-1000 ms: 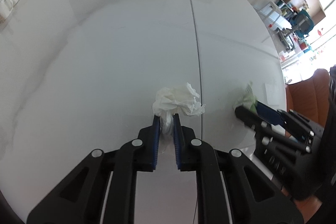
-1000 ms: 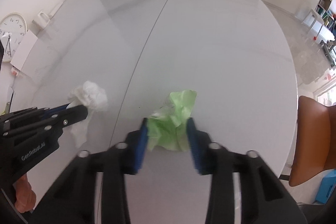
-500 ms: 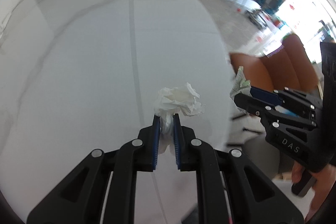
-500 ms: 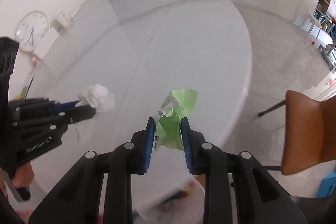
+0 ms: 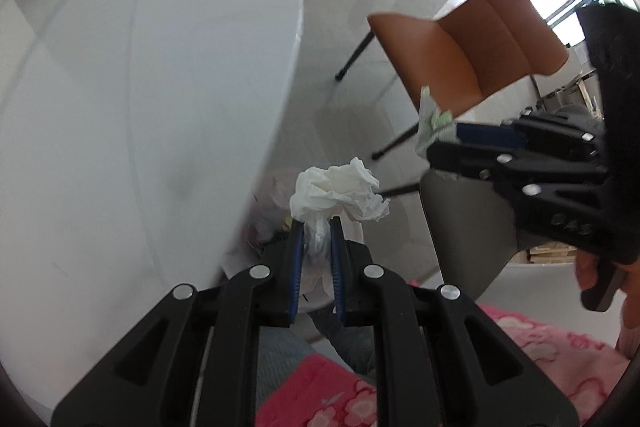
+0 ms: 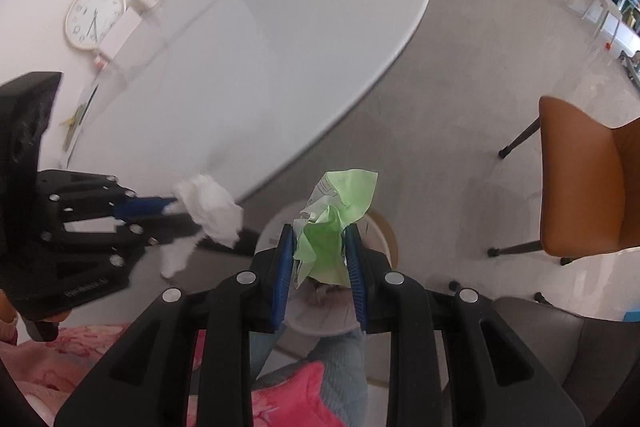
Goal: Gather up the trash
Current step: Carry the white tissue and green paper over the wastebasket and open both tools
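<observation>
The left gripper (image 5: 316,227) has its blue-padded jaws pinched narrow on the tail of a crumpled white tissue wad (image 5: 340,193); most of the wad billows out just past the fingertips. Below and slightly to the left of those tips, off the rim of the white oval marble-look table (image 5: 160,87), sits a bin lined with a thin translucent bag (image 5: 268,203), with some rubbish visible inside. In the right wrist view the same wad (image 6: 212,209) shows to the left of the right gripper, at about the height of its fingertips.

The right gripper (image 6: 320,247) is closed on a crumpled light-green paper scrap with printed white patches (image 6: 340,215), pressed between both pads, its upper half sticking out beyond the tips. Directly under this gripper is the pale round bin rim (image 6: 384,227). From the left wrist view the green scrap (image 5: 434,121) is to the right of and above the left gripper, well apart from the white wad.

An orange-brown padded chair on thin black legs (image 6: 588,183) stands to the right of the right gripper, on pale floor. Pink flowered fabric (image 5: 540,351) and a grey-blue knitted sleeve (image 6: 344,367) lie beneath the gripper bodies.
</observation>
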Demonstrator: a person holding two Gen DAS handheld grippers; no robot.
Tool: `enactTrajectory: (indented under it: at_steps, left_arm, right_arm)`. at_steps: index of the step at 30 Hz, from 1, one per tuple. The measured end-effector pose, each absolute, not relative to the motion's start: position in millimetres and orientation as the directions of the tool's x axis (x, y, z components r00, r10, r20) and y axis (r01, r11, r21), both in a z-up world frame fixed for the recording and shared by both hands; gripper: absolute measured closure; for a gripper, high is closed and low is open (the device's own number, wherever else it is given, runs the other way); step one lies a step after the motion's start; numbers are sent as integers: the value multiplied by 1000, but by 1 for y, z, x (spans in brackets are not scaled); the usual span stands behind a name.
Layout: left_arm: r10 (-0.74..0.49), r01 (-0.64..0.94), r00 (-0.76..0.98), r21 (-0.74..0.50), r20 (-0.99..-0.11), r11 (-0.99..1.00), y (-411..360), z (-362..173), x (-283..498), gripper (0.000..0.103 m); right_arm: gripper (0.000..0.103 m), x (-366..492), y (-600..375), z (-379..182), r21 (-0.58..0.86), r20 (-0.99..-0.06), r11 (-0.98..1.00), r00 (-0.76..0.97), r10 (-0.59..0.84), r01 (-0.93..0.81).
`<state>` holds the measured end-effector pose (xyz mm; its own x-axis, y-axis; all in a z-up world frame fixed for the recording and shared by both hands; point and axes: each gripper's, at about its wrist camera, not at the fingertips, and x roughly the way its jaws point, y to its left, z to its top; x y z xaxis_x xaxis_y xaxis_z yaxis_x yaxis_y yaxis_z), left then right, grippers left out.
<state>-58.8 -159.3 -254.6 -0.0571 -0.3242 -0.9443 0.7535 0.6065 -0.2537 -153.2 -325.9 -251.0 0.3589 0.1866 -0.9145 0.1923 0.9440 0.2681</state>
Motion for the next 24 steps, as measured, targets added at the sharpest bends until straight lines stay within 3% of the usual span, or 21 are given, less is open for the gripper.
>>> enactTrajectory:
  at_steps: [5, 10, 15, 21, 24]
  left_arm:
    - [-271, 706, -111, -268, -956, 655, -166, -292, -75, 89]
    - [-246, 646, -117, -262, -962, 717, -155, -307, -79, 46]
    - [-250, 639, -93, -250, -964, 727, -154, -306, -92, 43]
    - [-231, 645, 45, -149, -972, 750, -147, -266, -88, 22]
    - [-214, 646, 122, -86, -969, 759, -137, -243, -78, 18]
  right_arm:
    - [76, -166, -324, -256, 271, -917, 952, 339, 211, 140]
    - [76, -164, -320, -254, 277, -911, 955, 346, 225, 108]
    - [76, -165, -318, -254, 283, -908, 955, 345, 237, 90]
    - [74, -167, -309, -257, 300, -902, 953, 339, 268, 44]
    - [74, -162, -300, -264, 311, -900, 950, 327, 289, 14]
